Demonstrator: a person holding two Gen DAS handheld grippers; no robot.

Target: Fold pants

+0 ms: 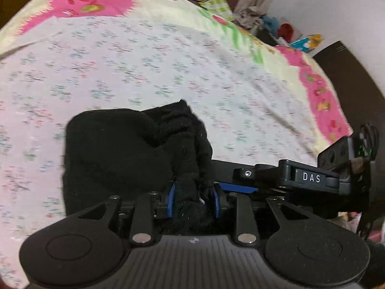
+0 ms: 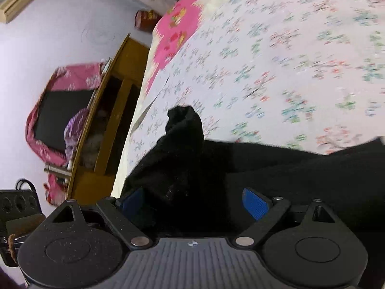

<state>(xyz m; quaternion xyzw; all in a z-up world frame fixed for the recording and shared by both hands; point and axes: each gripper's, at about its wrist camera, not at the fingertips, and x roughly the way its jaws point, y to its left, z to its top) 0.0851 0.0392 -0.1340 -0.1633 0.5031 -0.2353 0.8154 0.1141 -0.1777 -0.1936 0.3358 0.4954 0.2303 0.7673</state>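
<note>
Black pants (image 1: pixel 125 149) were pinched by the left claw (image 1: pixel 193 197) above a flowered bed (image 1: pixel 144 60) — gathered for folding; the right claw (image 2: pixel 192 202) was spread around cloth.

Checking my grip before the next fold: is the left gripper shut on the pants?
Shut on them. In the left wrist view, the left gripper has both blue pads pressing a bunch of the black pants.
</note>
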